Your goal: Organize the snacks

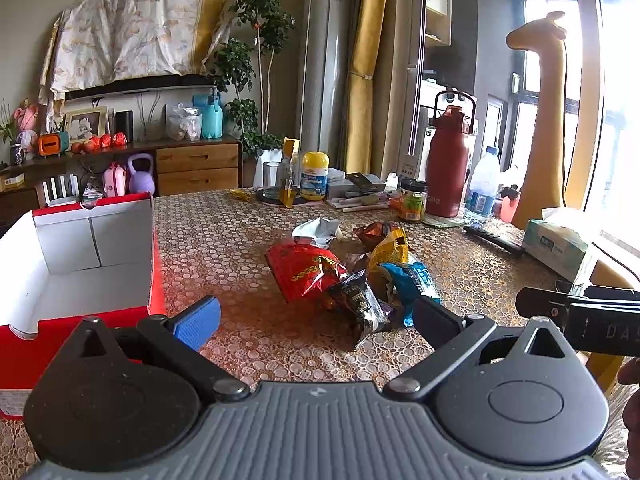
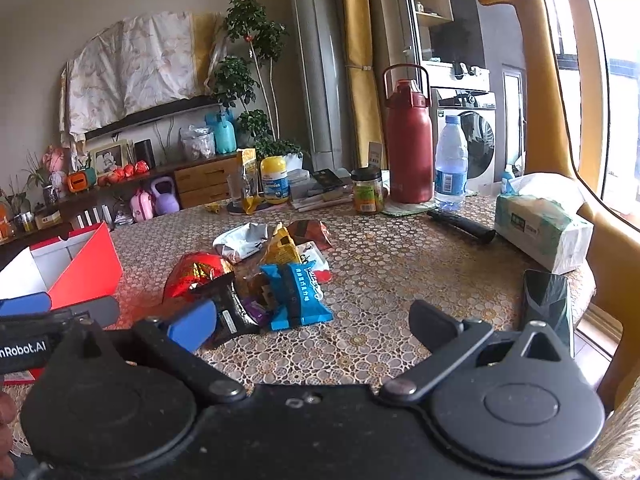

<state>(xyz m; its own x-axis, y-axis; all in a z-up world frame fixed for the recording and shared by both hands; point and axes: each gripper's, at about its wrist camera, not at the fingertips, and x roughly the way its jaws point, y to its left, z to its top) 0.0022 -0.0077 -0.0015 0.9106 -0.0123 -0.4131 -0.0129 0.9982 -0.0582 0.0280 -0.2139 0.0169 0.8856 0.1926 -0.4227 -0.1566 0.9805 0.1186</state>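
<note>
Your left gripper (image 1: 316,316) and right gripper (image 2: 312,320) both hang spread wide, holding nothing, just short of the snack packets (image 1: 352,272) heaped mid-surface (image 1: 224,240). The packets look light, crinkly and slippery; pinch a sealed edge, not the puffed middle. The red box (image 1: 156,280) sits left, empty.

A dark red flask (image 2: 408,140) stood at the far side of the bench (image 2: 400,264), just beside a clear water bottle (image 2: 451,164) and a green-labelled jar (image 2: 367,196). A tissue pack (image 2: 540,228) lay near the right edge, with a black remote (image 2: 460,226) close by. A yellow-lidded tub (image 1: 315,176) stood farther left. A tall yellow giraffe figure (image 1: 548,120) rose by the window.
</note>
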